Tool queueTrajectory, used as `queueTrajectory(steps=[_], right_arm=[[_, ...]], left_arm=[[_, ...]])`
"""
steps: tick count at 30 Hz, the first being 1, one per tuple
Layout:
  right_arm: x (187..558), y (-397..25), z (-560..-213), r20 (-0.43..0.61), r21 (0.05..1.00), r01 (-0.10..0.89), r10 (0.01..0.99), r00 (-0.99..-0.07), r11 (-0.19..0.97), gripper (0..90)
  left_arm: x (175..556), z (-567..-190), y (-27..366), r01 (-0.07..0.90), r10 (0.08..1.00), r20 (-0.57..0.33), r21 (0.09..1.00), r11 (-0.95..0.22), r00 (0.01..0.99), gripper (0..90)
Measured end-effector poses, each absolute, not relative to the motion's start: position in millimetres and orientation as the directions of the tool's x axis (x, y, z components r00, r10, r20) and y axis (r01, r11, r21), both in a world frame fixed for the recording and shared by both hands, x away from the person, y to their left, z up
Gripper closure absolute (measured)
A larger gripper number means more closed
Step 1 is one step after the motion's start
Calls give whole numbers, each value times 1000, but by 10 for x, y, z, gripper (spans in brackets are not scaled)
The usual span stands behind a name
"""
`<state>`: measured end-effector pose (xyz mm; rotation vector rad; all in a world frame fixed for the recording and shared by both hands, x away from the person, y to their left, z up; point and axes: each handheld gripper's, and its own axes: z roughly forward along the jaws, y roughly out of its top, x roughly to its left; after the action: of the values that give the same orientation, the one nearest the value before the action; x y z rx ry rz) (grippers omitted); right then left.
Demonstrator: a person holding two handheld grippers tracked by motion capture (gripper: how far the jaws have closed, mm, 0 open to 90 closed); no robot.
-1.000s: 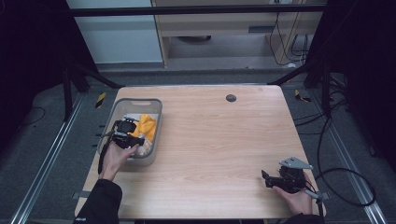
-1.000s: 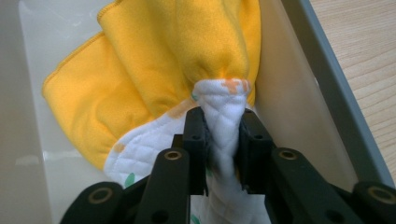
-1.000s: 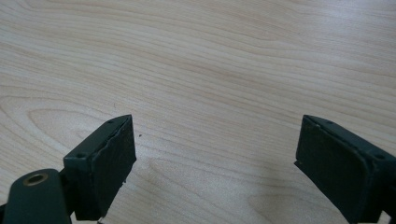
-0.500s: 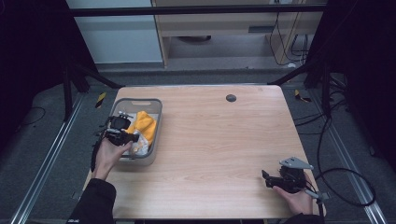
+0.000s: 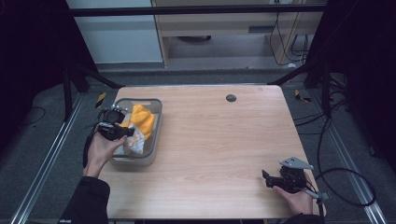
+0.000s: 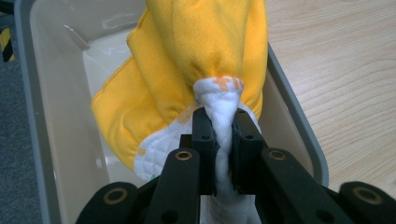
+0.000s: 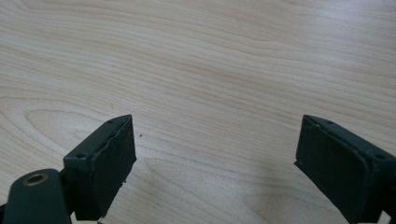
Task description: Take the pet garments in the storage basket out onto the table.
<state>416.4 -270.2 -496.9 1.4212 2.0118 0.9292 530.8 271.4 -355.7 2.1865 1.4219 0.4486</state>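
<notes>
Left gripper (image 5: 122,133), held over the near left part of the wooden table (image 5: 219,140), with its jaws pinched tight on a bunched white corner of the yellow cloth (image 6: 201,60); the left gripper view shows the white, quilted underside of the fabric squeezed between the two black jaws, the yellow body of the cloth hanging beyond them. The cloth lies largely inside the grey bin (image 5: 154,126), which stands at the table's left edge; part of the fabric appears drawn up toward the bin's near wall, though whether any of it has cleared the rim cannot be told. Right gripper (image 5: 273,179), resting low at the near right corner of the table, well apart from the bin, its jaws spread wide over bare wood and holding nothing. Judged from this arrangement, the grasp on the cloth is accomplished and the lift out of the bin seems just begun; the removal of the cloth and its placing on the open tabletop are left to do, and the right gripper has not yet taken any part.
</notes>
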Motion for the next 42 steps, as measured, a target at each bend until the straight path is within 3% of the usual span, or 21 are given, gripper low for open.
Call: queueTrajectory(steps=[20,42], right_arm=[[4161,-2704,-4963,-18,772,596,945,-327,221,119],[4155,-2701,-4957,-11,775,595,946,-323,212,117]], left_arm=[[5153,-3262,2632,706,894,18,607,-365,447,821],[4942,-3047,2291,621,822,23,643,-449,570,821]])
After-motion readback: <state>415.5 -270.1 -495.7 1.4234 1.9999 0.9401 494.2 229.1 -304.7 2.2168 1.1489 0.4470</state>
